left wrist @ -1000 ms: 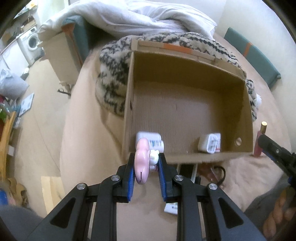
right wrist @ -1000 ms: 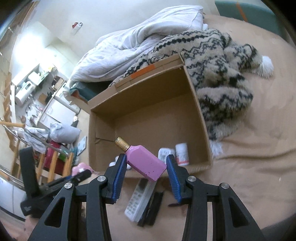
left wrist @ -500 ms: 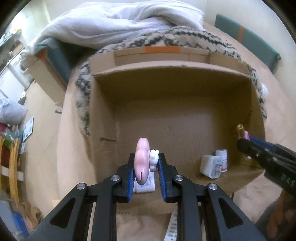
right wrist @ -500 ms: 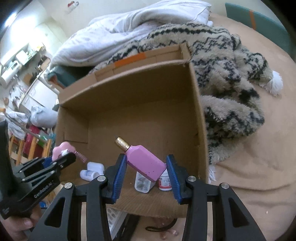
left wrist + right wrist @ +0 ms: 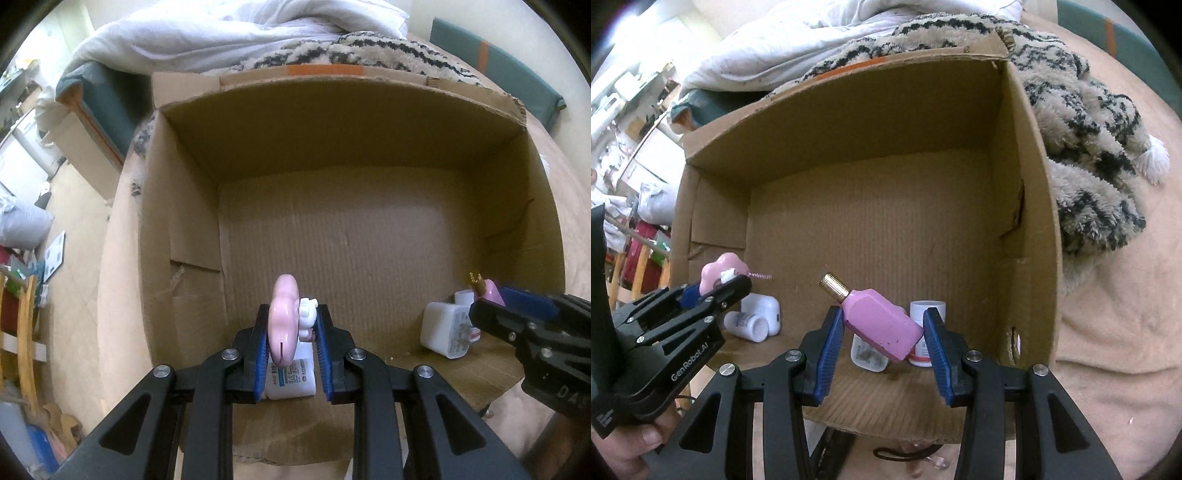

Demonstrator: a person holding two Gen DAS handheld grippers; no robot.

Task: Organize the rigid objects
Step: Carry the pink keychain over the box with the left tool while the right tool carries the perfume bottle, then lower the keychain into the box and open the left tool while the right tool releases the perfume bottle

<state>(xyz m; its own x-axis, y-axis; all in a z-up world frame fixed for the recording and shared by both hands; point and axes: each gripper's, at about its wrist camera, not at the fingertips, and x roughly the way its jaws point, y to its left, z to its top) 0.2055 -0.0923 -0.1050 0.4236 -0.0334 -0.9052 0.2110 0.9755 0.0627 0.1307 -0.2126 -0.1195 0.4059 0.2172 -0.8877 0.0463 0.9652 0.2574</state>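
Observation:
My left gripper is shut on a pink flower-shaped brush with a small white figure on its side, held over the near left part of the open cardboard box. My right gripper is shut on a tilted pink bottle with a gold cap, held above the near right corner of the box. In the right wrist view the left gripper shows at the left with the brush. The right gripper enters the left wrist view from the right.
On the box floor lie white bottles at the near left, a white container and a small red-banded white jar at the near right. A patterned fluffy blanket and white duvet lie behind. Dark items sit on the bed before the box.
Both grippers have moved forward and down from in front of the box to over its near floor, each still holding its object. The box now fills both views.

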